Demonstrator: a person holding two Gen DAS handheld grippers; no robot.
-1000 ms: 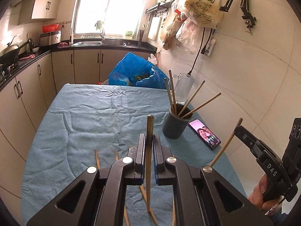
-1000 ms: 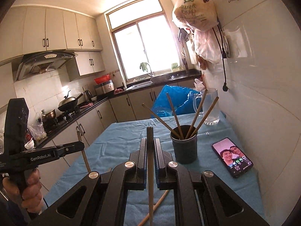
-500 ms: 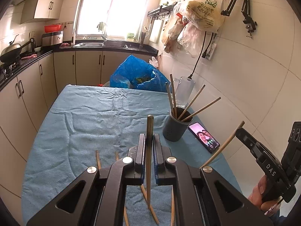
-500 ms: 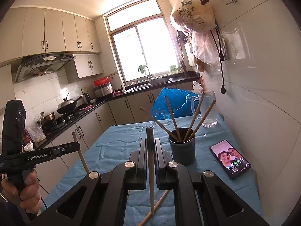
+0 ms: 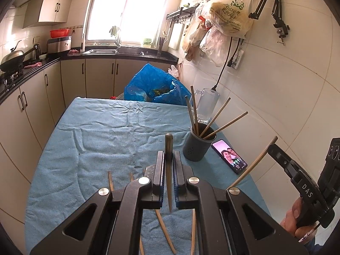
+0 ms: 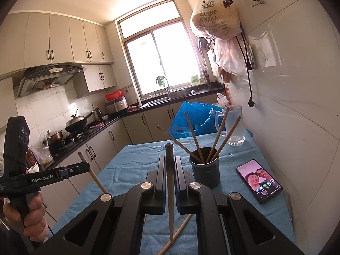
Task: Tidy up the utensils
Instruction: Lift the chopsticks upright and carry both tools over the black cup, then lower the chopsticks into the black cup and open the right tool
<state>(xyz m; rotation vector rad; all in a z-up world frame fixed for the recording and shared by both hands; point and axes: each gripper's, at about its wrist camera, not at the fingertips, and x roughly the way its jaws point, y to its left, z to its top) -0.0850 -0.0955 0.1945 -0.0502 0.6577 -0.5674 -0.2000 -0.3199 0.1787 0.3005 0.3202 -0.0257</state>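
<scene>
Each of my jaws is closed on one slim wooden chopstick. The left-held chopstick (image 5: 168,170) stands nearly upright between the pads of my left gripper (image 5: 169,161), blunt end up and tapered tip hanging clear above the cloth. The right-held chopstick (image 6: 169,182) sits the same way in my right gripper (image 6: 169,163).

Compared with a second ago, both grippers have risen and tilted a little. The dark grey cylindrical utensil holder (image 6: 205,173) now sits lower in both views, and the loose sticks beneath me show more fully. The grips themselves have not changed. I judge this to be the carry phase: both sticks are lifted free, and the next step is to bring each over the holder's mouth.

The holder stands on the right side of the bench, already carrying four wooden chopsticks (image 5: 214,119) fanned outward. Those leaning sticks may get in the way of a straight drop. Several loose wooden chopsticks (image 5: 164,229) are left on the wrinkled blue cloth (image 5: 95,138) under my left gripper; their exact number is hard to tell, since my own frame hides parts of them.

Just right of the holder lies a black smartphone (image 6: 259,182) with its screen lit. Behind the holder stands a clear glass mug (image 6: 233,125), and beyond that a crumpled blue plastic bag (image 5: 148,87).
</scene>
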